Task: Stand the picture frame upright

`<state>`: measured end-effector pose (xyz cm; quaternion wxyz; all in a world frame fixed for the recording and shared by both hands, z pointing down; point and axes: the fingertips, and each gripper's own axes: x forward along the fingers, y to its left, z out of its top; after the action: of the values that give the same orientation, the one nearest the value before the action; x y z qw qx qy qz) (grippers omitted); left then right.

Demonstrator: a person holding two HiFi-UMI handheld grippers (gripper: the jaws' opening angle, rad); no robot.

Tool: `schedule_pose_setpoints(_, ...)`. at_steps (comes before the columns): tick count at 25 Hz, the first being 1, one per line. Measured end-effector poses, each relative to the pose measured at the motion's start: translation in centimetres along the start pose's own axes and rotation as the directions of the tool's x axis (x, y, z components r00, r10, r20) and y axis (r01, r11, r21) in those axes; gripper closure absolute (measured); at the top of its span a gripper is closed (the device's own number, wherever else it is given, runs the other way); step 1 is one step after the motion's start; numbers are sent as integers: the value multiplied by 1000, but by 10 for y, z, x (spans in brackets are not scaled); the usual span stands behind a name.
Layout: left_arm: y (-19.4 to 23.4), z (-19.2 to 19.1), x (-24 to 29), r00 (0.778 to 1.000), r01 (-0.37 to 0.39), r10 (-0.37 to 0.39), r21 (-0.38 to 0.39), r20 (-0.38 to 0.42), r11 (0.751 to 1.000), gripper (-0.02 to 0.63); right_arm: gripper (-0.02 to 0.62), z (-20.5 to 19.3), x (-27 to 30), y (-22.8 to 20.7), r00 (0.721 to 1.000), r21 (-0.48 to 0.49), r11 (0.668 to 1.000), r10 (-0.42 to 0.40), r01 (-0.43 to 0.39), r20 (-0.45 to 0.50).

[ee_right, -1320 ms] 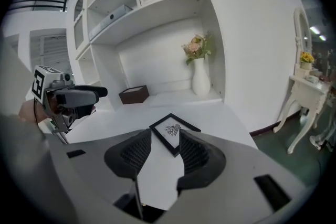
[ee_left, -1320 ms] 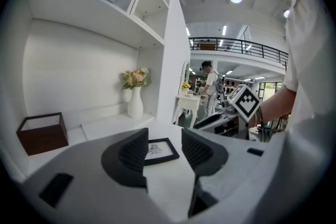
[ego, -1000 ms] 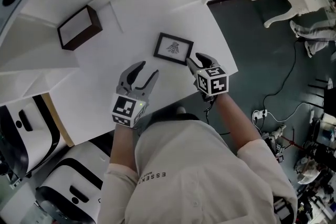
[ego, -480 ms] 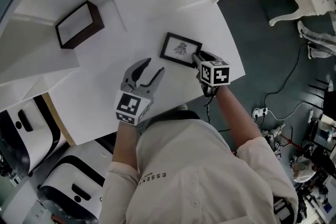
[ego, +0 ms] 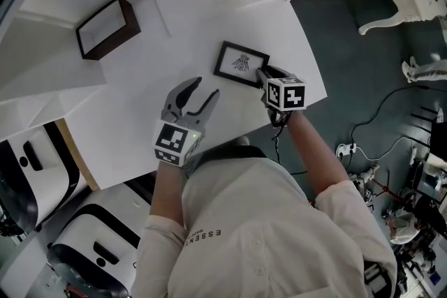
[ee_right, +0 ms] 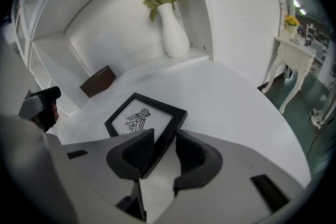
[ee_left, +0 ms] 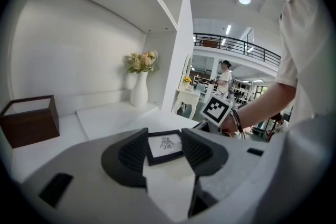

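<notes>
- Brown box (ego: 105, 27) stands at the far left of the white table (ego: 209, 17), well apart from the work and not part of it.
- Next comes the left gripper (ego: 201, 91), which hovers over bare tabletop with its jaws spread and nothing between them. Its own view shows the picture frame (ee_left: 166, 145) lying beyond the tips, not within them.
- That black frame lies face up near the table's right edge, not yet stood up.
- At its near right edge is the right gripper (ee_right: 164, 136), tilted down onto the frame. Its jaws have just been closing, with the frame's edge between them. One jaw overlaps the glass, and a sliver of white shows beside the other, so I judge the pinch unfinished.
- Taking hold looks like the step in hand. The next move seems to call for a firm clamp on that edge, then tipping the frame up, perhaps with the free gripper steadying it.
- From the head view, the marker cube (ego: 286, 94) hides that contact. Only the right gripper view shows it, while the head view alone gives the overall layout.
</notes>
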<state>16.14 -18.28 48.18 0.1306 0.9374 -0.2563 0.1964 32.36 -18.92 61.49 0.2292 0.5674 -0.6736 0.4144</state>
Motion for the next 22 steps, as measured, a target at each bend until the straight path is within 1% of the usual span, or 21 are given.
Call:
schedule_pose_setpoints(8,-11,-13,-20,1000,-24,24,-5,-8,1000,423,460,-17,-7,16,1000,-75,997,20,-21,-20)
schedule_pose_setpoints(13,-16,-24,-36,999,-48,48,-22,-14,999,423,462,-26,-9,27,999,-101,994,36,-39,-30)
schedule_pose_setpoints(22,-24,-43,-64,993,-118,116,-63,-25,991,423,465,-44,-15,50,994,-188,978,79,-92,-76)
